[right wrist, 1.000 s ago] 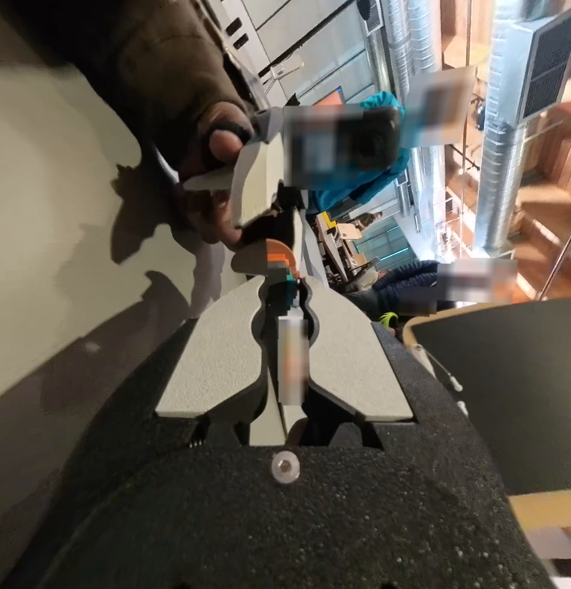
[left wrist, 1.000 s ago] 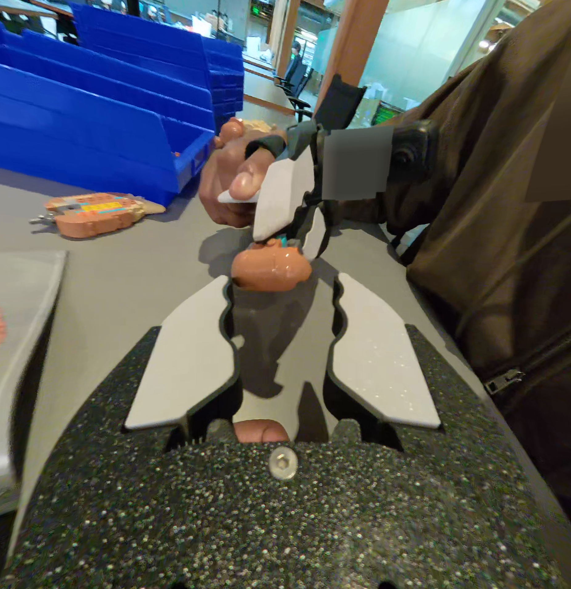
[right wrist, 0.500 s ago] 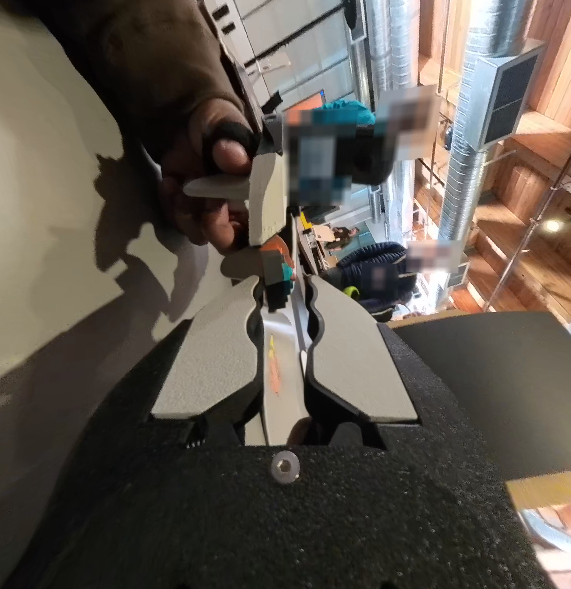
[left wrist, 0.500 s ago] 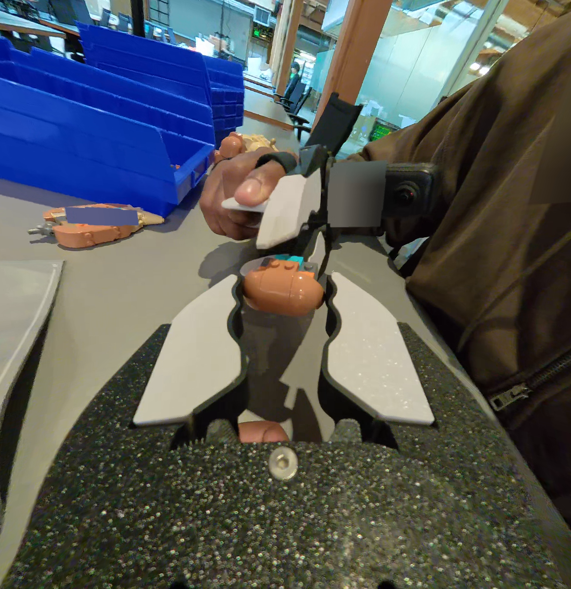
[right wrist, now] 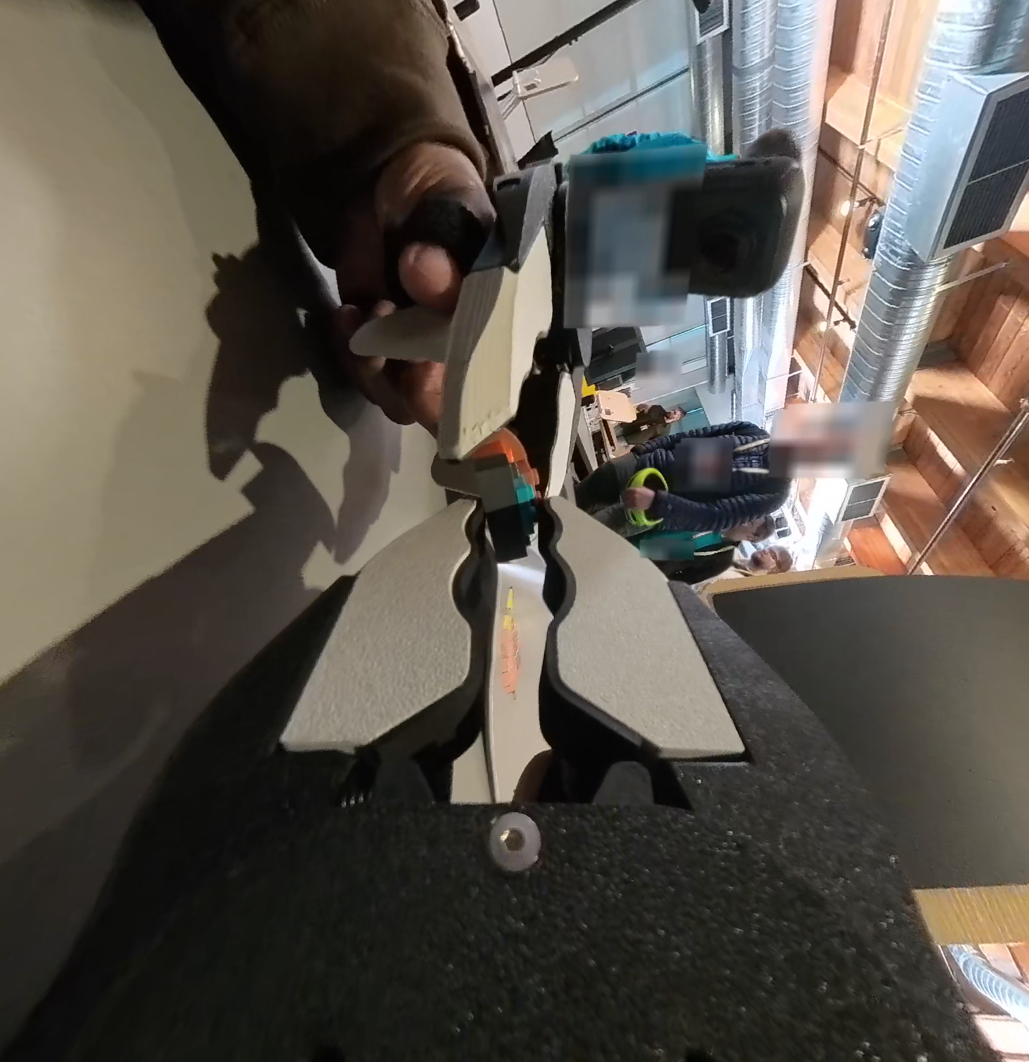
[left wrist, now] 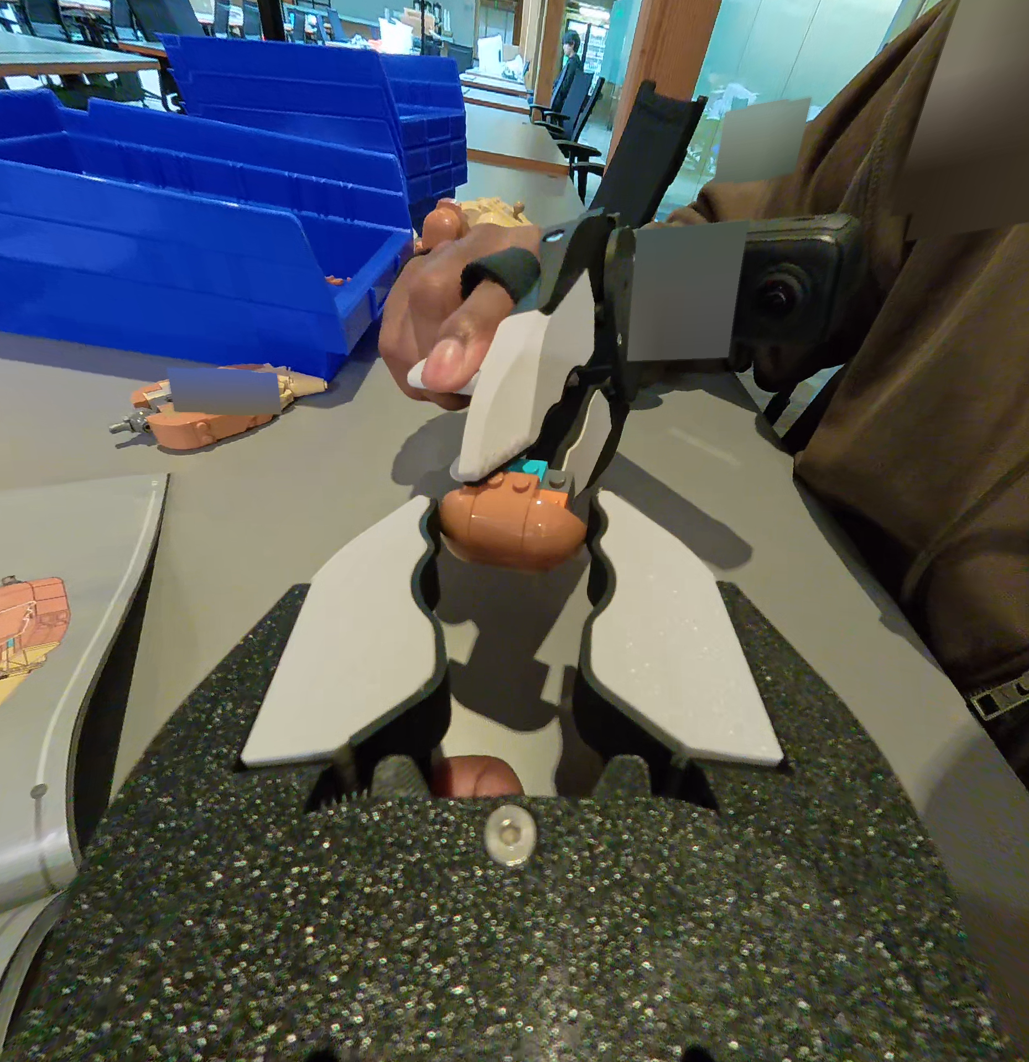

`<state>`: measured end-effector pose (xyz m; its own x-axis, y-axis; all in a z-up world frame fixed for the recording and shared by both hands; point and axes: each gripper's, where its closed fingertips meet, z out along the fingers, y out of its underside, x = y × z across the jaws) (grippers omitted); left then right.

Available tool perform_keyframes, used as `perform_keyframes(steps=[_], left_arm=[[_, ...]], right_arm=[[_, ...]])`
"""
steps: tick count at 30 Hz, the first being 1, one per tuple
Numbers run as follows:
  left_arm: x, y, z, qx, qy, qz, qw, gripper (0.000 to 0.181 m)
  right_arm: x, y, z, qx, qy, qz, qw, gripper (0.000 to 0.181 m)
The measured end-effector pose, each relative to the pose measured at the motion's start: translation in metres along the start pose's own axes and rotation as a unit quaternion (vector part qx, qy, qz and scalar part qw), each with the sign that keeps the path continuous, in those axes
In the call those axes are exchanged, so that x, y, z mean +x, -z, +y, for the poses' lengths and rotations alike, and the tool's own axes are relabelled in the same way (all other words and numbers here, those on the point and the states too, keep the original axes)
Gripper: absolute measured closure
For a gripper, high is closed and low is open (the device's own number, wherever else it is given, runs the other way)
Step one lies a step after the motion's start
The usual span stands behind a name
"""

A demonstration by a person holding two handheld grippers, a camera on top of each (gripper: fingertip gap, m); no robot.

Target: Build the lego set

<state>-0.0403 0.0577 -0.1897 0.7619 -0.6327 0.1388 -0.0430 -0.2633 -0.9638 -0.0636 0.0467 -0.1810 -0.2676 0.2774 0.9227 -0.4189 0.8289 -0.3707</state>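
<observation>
Tongs first: your left tongs grip the rounded tan lego piece across its ends, jaws part closed onto it, held above the grey tabletop. Your right tongs come in from 12 o'clock in the left wrist view, nearly closed, jaws pinched on the small dark grey and teal brick stack. That stack sits right on top of the tan piece, at the studs, so contact looks made; whether the studs are seated you cannot tell from either view.

Elsewhere on the tabletop:
- Partly built tan assembly at 10 o'clock, lying just in front of the blue bins, well apart from your tongs.
- Another tan lego piece at 12 o'clock, behind your right hand.
- Instruction booklet at 9 o'clock, open to a drawing of the model.

Progress, as a judgement: early to middle. One sub-assembly exists at 10 o'clock and a second small one is being put together in your tongs. Left to do: press the stack home, join this piece to the larger assembly, and add whatever parts remain in the bins. How many are left, the views do not show.
</observation>
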Motion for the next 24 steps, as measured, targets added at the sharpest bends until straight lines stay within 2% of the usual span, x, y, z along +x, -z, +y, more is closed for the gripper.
perform_keyframes(steps=[5, 8, 12, 24], left_arm=[[0.000, 0.002, -0.006, 0.018, 0.011, 0.003, 1.000, 0.132], [-0.003, 0.000, 0.001, -0.002, 0.000, -0.008, 1.000, 0.132], [-0.003, 0.000, 0.001, -0.004, 0.006, -0.009, 1.000, 0.132], [-0.006, -0.001, 0.006, -0.022, 0.015, -0.017, 0.999, 0.132]], right_arm=[[0.006, 0.001, -0.002, 0.003, 0.015, 0.035, 0.999, 0.163], [0.003, 0.003, -0.005, 0.010, 0.028, 0.031, 0.999, 0.156], [-0.002, 0.002, -0.007, 0.010, 0.047, 0.027, 0.999, 0.160], [-0.005, 0.000, -0.002, 0.008, -0.003, -0.004, 1.000, 0.163]])
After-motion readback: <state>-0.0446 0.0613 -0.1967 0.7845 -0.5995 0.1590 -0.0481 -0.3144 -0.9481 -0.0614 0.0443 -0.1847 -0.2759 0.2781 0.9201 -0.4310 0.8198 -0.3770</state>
